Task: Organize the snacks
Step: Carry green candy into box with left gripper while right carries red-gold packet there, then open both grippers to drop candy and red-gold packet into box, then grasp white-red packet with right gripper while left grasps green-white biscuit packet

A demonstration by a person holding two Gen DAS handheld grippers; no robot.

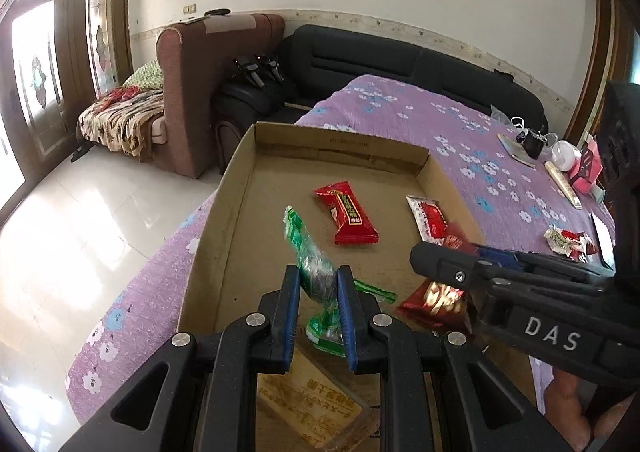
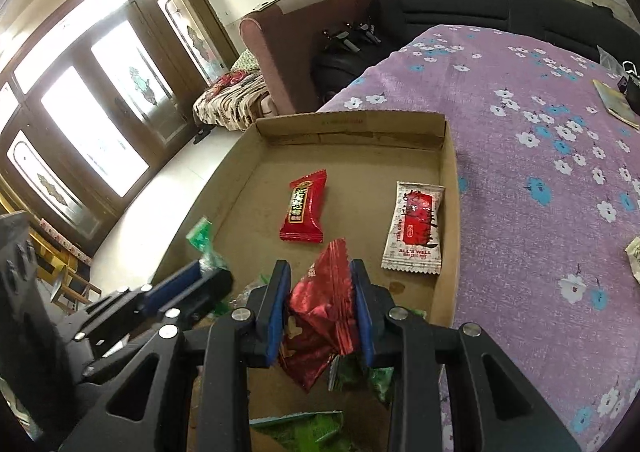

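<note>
Only the right wrist view shows the white packet's lettering; both fingers clench wrapped snacks.

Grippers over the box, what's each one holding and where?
Left gripper: green candy wrapper, pinched mid-body. Right gripper: crinkled red snack packet, gripped across its middle.

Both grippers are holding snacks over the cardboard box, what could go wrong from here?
1. The left gripper and right gripper hang close together over the cardboard box, so they could bump.
2. The right gripper holds the red wrapper only by crinkled foil; it might slip out early.
3. The green candy could land on the green packets already lying below, making a heap rather than order.
</note>
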